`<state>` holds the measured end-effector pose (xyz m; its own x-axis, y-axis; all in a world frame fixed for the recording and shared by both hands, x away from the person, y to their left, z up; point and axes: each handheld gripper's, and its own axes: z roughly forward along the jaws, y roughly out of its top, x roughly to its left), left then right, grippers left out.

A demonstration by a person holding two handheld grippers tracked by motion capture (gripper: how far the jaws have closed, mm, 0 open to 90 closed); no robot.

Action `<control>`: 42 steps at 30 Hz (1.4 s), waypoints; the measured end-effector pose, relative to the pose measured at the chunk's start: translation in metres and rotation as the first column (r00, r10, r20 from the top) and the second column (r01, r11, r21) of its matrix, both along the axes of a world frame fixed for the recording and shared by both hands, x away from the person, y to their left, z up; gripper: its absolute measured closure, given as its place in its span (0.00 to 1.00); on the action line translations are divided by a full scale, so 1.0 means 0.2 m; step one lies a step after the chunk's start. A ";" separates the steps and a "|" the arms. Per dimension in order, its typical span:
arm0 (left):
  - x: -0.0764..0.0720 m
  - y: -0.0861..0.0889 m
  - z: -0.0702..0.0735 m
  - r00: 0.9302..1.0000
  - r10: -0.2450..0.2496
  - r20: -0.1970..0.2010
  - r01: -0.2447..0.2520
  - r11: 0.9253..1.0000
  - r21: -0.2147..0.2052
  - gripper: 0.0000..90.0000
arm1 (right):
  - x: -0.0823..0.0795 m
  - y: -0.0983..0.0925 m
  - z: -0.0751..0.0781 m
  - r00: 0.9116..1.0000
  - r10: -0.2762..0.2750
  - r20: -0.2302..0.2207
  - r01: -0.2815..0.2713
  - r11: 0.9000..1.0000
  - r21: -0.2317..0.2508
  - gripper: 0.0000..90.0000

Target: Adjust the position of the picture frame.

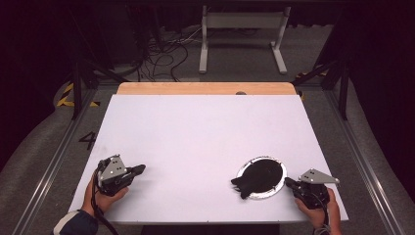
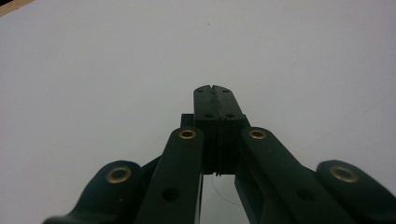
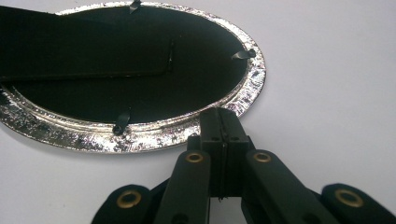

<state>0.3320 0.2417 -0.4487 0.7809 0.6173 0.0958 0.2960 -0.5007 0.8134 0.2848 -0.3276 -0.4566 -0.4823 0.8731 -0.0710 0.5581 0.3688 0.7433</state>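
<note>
Near the right front edge of the bench (image 1: 205,122), the round silver-rimmed frame (image 1: 261,177) with its black back lies just left of your right tool (image 1: 288,182), whose jaws are closed and empty; your left tool (image 1: 140,169), also closed, sits well apart.

tongs (image 2: 215,91): black, brass rivets | top plates: grey, three-cornered | left sleeve (image 1: 76,223): dark, white stripe
</note>
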 end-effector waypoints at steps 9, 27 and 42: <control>0.02 -0.09 0.00 0.999 -0.043 -0.008 0.043 0.999 0.023 1.00 | 0.02 0.06 0.00 1.000 0.016 0.002 -0.016 1.000 -0.006 1.00; 0.05 -0.24 0.00 0.994 -0.105 -0.019 0.106 0.993 0.044 1.00 | 0.04 0.20 -0.01 0.997 0.075 0.000 -0.075 0.997 -0.005 1.00; 0.07 -0.30 0.00 0.990 -0.135 -0.028 0.136 0.990 0.043 1.00 | 0.06 0.30 -0.01 0.994 0.106 -0.002 -0.106 0.994 -0.002 1.00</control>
<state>0.3450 0.1810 -0.4493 0.8596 0.5011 0.1001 0.2432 -0.5735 0.7823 0.2967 -0.2677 -0.4586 -0.5725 0.8168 -0.0713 0.5175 0.4274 0.7414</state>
